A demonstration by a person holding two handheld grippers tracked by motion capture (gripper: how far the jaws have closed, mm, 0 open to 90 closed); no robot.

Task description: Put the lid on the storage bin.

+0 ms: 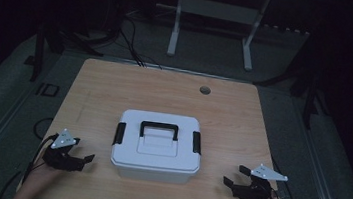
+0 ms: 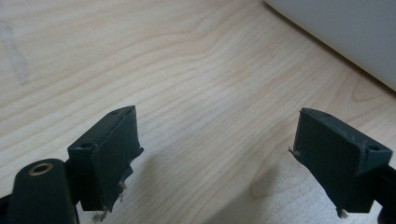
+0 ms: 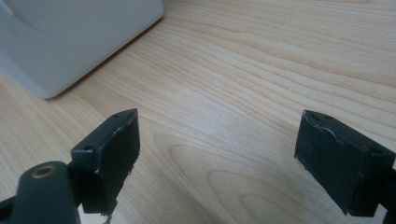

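Wooden table [image 1: 115,87], pale grain, with a white lidded box [image 1: 156,150] at its middle — black handle [image 1: 160,126] folded flat on the lid, black latches at both ends. Left gripper [image 1: 88,159] and right gripper [image 1: 228,180] low over the near edge on either side of the box, well apart from it — jaws spread wide, nothing between them but bare wood.

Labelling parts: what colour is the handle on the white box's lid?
Black handle on the white box; clearest in the high view.
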